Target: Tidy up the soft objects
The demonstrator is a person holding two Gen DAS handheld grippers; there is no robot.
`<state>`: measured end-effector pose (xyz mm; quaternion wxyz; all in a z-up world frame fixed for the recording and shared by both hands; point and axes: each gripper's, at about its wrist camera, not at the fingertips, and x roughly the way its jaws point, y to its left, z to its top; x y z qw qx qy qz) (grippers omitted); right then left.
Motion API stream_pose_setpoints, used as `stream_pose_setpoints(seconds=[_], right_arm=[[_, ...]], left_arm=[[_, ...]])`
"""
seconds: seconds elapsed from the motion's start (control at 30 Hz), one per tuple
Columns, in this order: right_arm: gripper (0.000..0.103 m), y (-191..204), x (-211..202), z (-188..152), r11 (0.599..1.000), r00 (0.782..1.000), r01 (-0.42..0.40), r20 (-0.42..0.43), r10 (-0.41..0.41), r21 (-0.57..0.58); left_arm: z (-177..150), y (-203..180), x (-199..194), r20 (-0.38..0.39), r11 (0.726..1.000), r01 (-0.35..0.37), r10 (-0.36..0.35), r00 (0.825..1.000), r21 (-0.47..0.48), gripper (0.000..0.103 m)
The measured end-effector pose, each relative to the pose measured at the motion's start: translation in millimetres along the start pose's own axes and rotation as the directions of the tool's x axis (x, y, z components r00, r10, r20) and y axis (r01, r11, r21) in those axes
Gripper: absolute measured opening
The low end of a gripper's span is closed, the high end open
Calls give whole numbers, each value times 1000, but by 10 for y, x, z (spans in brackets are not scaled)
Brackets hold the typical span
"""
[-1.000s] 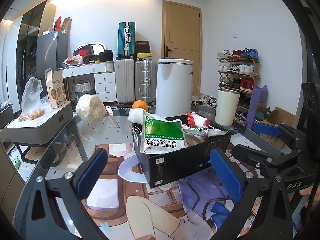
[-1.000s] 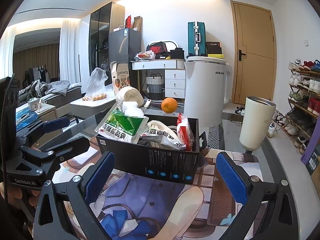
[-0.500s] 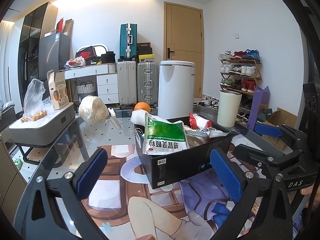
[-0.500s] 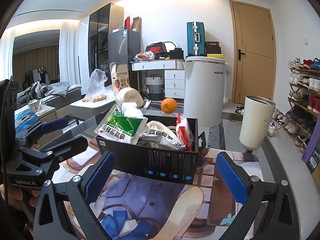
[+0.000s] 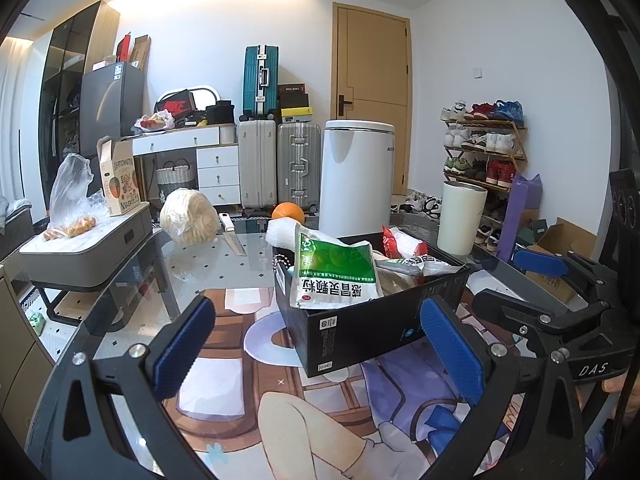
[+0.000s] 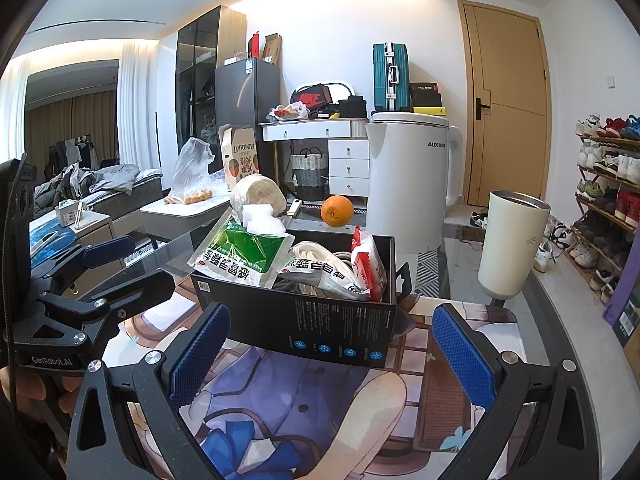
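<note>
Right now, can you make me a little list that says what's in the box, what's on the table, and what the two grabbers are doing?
box: black box on the picture mat, open top
in box: green packet, white packet, red packet, white foam at the back
on table behind box: orange, cream tumbler, white kettle, pale round bundle, knife
left gripper: open, empty, in front of box
right gripper: open, empty, in front of box
</note>
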<state>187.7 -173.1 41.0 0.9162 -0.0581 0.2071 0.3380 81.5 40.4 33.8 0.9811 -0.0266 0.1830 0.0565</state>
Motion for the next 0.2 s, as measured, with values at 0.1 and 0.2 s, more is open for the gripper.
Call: stream_pose_setpoints(seconds=[0.1,0.2], right_arm=[[103,1,0,-1,1000,1000,0,0,0,0],[103,1,1,0,1000,1000,0,0,0,0]], left_arm=[[-2,2,-8,5,1000,-7,7,1000,-2,103],[-1,1,-3,3,1000,-12,12,1000,-2,103]])
